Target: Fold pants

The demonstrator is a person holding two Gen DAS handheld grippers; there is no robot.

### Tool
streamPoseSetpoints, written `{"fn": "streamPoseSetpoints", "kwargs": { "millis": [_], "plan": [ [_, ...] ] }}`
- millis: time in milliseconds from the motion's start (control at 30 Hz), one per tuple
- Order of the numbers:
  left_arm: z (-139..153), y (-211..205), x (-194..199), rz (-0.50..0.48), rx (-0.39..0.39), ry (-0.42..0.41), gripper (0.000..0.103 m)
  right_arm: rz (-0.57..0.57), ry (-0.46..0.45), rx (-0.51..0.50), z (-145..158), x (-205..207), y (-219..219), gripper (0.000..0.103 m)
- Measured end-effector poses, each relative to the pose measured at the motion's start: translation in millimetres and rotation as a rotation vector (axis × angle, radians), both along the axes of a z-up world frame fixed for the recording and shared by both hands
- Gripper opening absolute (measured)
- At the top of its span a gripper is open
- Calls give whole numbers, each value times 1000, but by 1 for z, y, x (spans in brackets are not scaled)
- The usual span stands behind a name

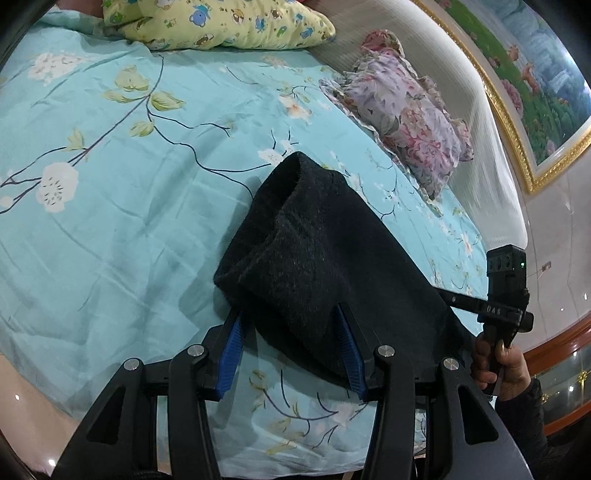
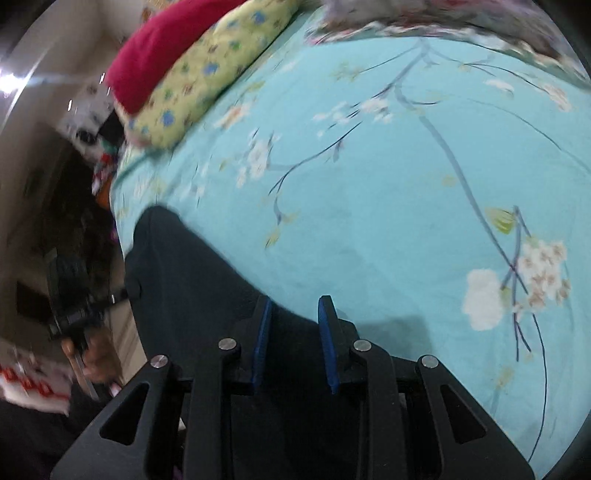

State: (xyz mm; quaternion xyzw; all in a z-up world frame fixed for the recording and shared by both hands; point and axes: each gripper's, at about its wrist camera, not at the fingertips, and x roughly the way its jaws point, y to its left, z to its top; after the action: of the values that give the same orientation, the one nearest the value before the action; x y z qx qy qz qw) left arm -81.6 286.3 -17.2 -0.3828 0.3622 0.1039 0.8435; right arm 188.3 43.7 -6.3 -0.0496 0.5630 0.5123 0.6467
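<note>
Looking at the middle of my left view, the dark pants (image 1: 317,258) lie partly folded on the blue flowered bedsheet (image 1: 110,221), and my left gripper (image 1: 291,325) is spread wide around their near edge. My right gripper (image 2: 295,332), low in its blurry view, is spread too, with pants cloth between the fingers. I think both should pinch firmly and lift together so the fold stays even.

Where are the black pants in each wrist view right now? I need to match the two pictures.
Left wrist: the pants fill the lower centre, draped between the tongs' fingers.
Right wrist: the pants sit lower left, running under the tongs.
Shared landmark: the yellow cartoon pillow at the top of the teal sheet.
</note>
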Motion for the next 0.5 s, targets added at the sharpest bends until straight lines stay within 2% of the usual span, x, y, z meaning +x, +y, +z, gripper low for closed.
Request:
{"fn": "streamPoseSetpoints", "kwargs": {
  "millis": [133,300,500],
  "plan": [
    [-3,0,8,2,-6,-1,49,84,-22,-42,0,-11,8,28],
    [-3,-1,15,-1,-2,-6,49,130,-39,-70,2,-14,10,29],
    [-4,-1,19,-12,0,-14,49,147,48,-53,-4,-6,7,29]
  ]
}}
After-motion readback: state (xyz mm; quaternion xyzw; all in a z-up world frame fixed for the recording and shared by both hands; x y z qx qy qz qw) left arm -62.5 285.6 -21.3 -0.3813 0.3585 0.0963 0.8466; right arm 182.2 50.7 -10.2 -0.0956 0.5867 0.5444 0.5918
